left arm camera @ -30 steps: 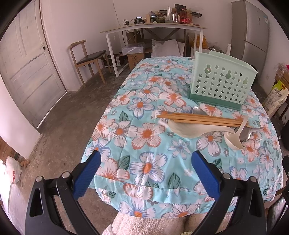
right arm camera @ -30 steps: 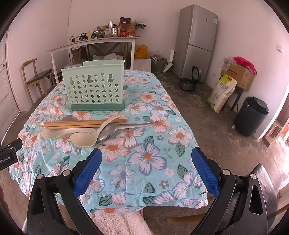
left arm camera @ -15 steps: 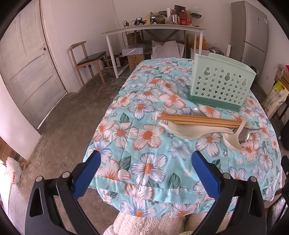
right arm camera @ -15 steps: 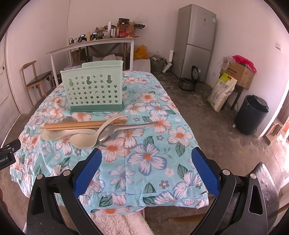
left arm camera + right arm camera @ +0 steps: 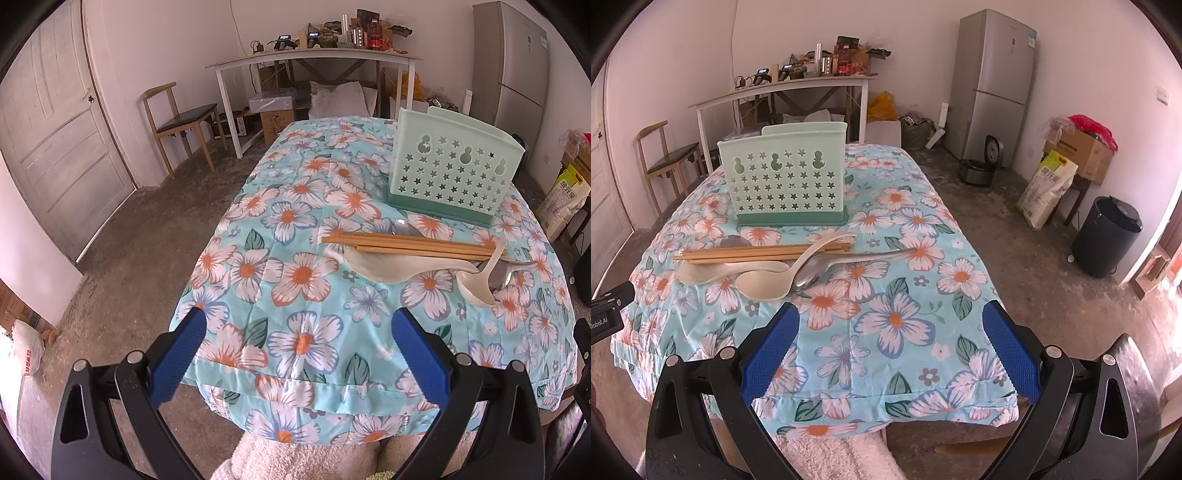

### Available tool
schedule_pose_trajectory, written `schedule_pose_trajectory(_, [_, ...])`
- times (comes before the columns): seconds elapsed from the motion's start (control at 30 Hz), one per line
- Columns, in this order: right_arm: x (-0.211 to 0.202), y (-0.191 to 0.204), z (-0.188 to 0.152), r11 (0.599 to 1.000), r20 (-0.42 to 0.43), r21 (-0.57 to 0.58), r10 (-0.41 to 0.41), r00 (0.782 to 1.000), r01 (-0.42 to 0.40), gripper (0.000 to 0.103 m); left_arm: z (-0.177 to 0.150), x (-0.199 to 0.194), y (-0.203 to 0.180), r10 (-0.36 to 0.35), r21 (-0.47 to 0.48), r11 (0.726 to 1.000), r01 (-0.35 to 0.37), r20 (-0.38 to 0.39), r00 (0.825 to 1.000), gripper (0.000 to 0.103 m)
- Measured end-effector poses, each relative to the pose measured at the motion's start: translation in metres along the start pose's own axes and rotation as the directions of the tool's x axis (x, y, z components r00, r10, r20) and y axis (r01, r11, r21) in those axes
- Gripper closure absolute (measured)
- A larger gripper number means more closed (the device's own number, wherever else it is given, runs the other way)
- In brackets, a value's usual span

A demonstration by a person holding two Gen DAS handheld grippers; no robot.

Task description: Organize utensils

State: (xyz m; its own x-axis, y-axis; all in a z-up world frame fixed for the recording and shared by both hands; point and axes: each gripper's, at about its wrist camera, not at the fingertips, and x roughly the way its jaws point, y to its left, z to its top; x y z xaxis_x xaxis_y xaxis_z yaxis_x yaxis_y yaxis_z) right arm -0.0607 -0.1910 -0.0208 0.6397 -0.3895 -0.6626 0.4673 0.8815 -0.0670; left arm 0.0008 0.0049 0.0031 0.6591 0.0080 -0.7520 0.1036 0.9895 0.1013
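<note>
A: Where's the stuff to sort?

B: All in one heap mid-table on the floral tablecloth (image 5: 897, 317). Wooden chopsticks (image 5: 757, 253) lie flat in a bundle, w/ two white plastic spoons (image 5: 764, 282) just under/in front of them, handles crossing the sticks. Metal spoons (image 5: 827, 264) tucked in the same pile, one long handle pointing to the table's right side.

A: And the holder?

B: Mint-green utensil caddy (image 5: 785, 181), star cutouts, standing upright just behind the heap, apart from it. Can't tell what's inside from here.

A: Left claw?

B: Left gripper (image 5: 297, 350) has its blue pads spread wide, nothing between them, hovering over the near-left table corner. Heap sits ahead & to its right: chopsticks (image 5: 406, 245), white spoons (image 5: 476, 284), caddy (image 5: 452, 173) beyond.

A: Right one?

B: Right gripper (image 5: 890, 347) same deal: pads wide apart, holding nothing, over the near edge of the cloth. Pile is ahead-left of it.

A: Anything else nearby?

B: Fluffy white fabric (image 5: 834, 458) at the bottom edge below the table; wooden chair (image 5: 177, 118) and white desk (image 5: 314, 59) further back
</note>
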Motion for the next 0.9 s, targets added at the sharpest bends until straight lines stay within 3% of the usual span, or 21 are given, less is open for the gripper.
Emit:
schedule_pose_trajectory(0.6, [0.008,0.002,-0.001,1.0,0.007,-0.002,0.006,1.0,-0.006,0.008,0.003,0.003,-0.001,-0.008,0.009,1.0,0.008,-0.017,1.0,0.004])
schedule_pose_trajectory(0.9, [0.018,0.016,-0.003,0.999,-0.006,-0.045,0.006,1.0,-0.007,0.008,0.006,0.027,-0.003,-0.024,0.027,0.999,0.025,-0.035,0.999,0.004])
